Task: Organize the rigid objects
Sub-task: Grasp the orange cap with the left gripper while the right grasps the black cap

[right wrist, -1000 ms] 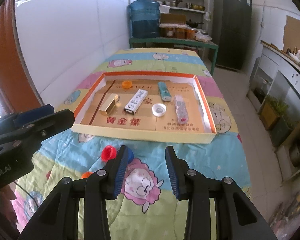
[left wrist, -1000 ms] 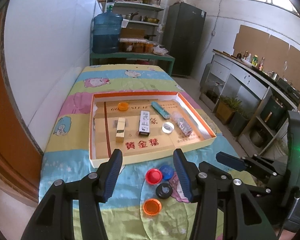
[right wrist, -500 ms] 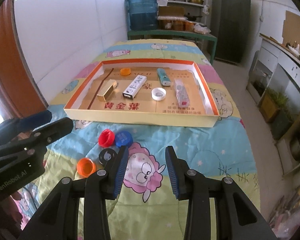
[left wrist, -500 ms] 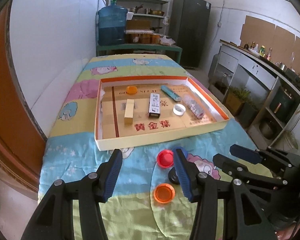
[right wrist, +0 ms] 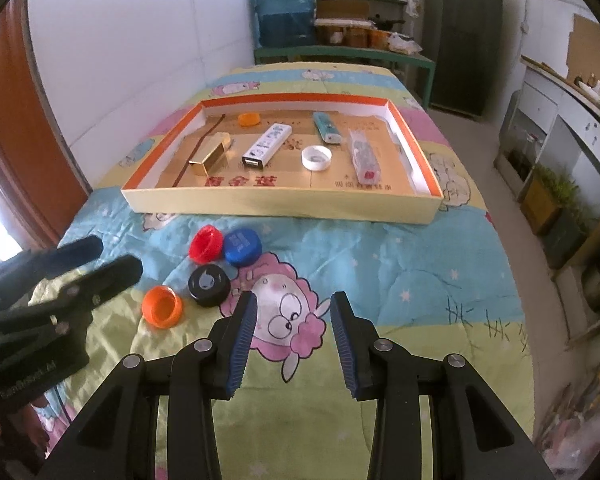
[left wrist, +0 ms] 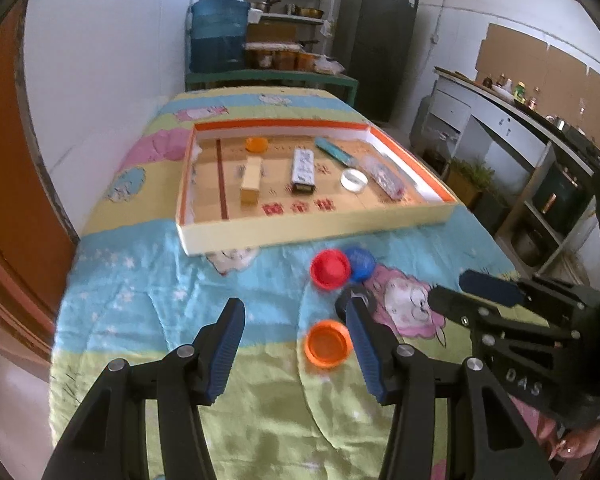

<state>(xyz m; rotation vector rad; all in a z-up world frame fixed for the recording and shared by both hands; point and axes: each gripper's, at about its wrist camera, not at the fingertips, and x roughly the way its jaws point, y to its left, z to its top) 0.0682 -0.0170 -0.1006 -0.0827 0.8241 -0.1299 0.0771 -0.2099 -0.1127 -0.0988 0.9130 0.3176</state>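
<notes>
A cartoon cloth (right wrist: 400,264) covers the bench beside a white wall (right wrist: 140,40); left claw (left wrist: 296,344) wide, right claw (right wrist: 294,336) narrower, both empty.

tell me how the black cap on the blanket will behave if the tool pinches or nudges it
The black cap looks like a low, hard plastic disc, so it is probably stiff and light. Lying flat, it seems unlikely to tip or roll. The soft quilt under it may let it sink or skid when pushed, and its smooth rim could slip.
</notes>
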